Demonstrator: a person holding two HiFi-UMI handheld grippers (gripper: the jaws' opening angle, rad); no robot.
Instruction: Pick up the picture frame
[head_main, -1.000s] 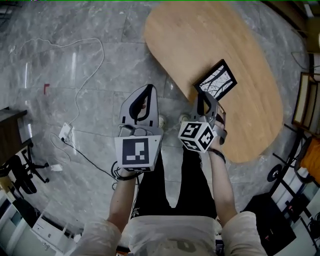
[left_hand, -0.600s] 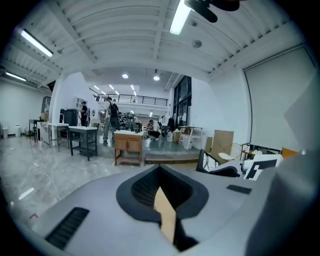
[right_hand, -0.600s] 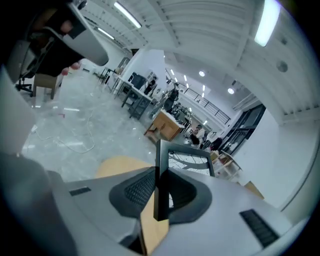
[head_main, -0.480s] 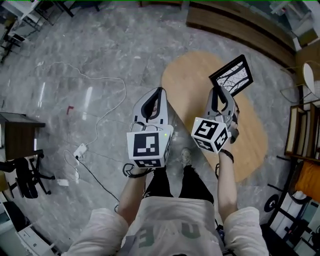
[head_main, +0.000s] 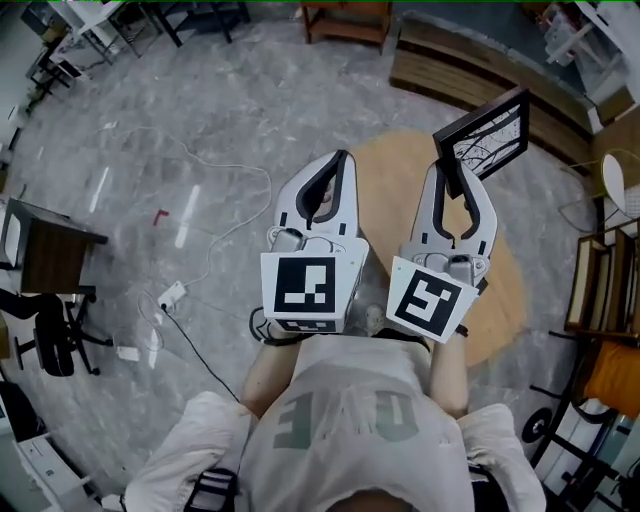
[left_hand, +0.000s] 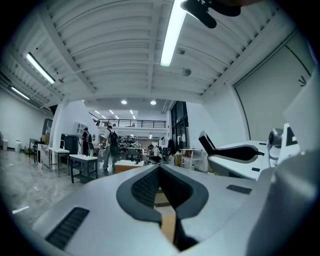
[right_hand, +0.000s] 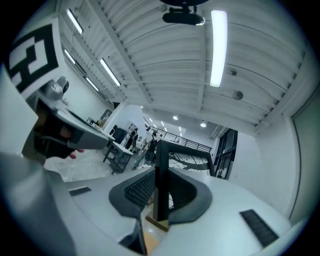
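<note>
Black-edged, the picture frame (head_main: 487, 135) is held up in the air over the far side of the oval wooden desk (head_main: 395, 190), clear of its top. The right gripper (head_main: 457, 180) clamps the frame by one edge, its jaws narrowed onto it. Just beside it, the left gripper (head_main: 340, 160) has its jaws closed together, with nothing between them.

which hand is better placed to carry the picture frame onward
Right: the right tongs grip the picture frame by its edge, above the table; the left tongs are shut and empty.
</note>
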